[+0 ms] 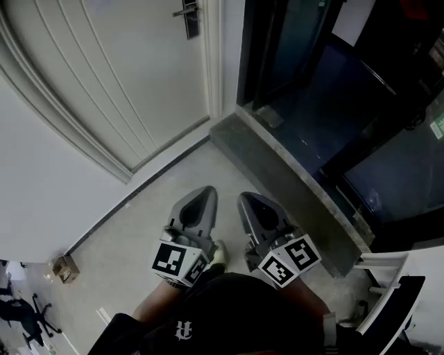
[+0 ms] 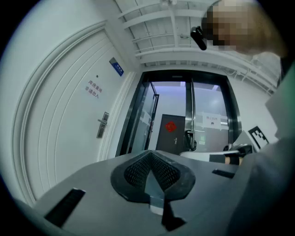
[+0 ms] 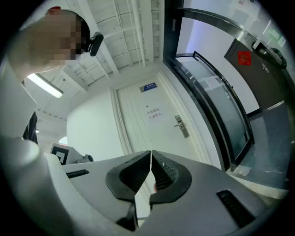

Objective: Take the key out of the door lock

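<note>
1. Door lock [image 1: 188, 16]: set at the edge of the white door [image 1: 118, 76]. The key should sit here, but it is too small to make out in any view.
2. Left gripper [image 1: 202, 197] and right gripper [image 1: 250, 202]: side by side, well apart from the lock. The fingers of each are closed together on nothing.
3. Step in hand, as judged: the approach has not begun.
4. Next move calls for carrying one gripper up to the lock, parting its fingers and squaring them to the key's head.

My head camera looks steeply down at the floor [image 1: 139, 208], well away from the white door [image 1: 104, 76]. Both gripper cameras point upward, and both see that door's handle [image 2: 102, 125] from far off.
</note>
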A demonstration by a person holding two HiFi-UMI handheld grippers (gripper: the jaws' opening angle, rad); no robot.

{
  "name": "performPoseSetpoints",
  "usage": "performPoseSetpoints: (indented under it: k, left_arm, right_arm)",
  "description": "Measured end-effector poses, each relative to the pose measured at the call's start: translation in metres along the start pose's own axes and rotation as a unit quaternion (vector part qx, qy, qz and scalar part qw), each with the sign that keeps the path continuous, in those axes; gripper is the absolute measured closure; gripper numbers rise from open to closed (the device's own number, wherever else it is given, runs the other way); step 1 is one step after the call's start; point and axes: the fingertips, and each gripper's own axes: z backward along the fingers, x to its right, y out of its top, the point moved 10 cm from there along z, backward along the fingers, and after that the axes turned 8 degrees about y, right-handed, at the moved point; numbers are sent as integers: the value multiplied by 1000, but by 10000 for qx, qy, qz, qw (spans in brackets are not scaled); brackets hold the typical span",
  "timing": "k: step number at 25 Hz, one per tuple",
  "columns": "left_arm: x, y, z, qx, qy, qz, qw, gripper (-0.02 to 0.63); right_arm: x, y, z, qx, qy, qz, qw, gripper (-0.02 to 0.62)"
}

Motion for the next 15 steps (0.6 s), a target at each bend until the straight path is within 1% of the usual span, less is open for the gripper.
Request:
performPoseSetpoints:
  k: [6, 9, 15]
  left_arm:
    - [-50, 12, -38, 98, -94, 31, 9999, 600]
    - [-64, 19, -51, 116, -148, 26, 9998, 600]
    - [-86, 26, -77, 167, -13, 26, 9999, 600]
  right_arm:
    - [16, 4, -65, 77, 61, 137, 9999, 578]
    - [20, 10, -86, 75, 108, 212, 9997, 578]
    - [42, 11, -123, 4, 258, 185, 9995, 578]
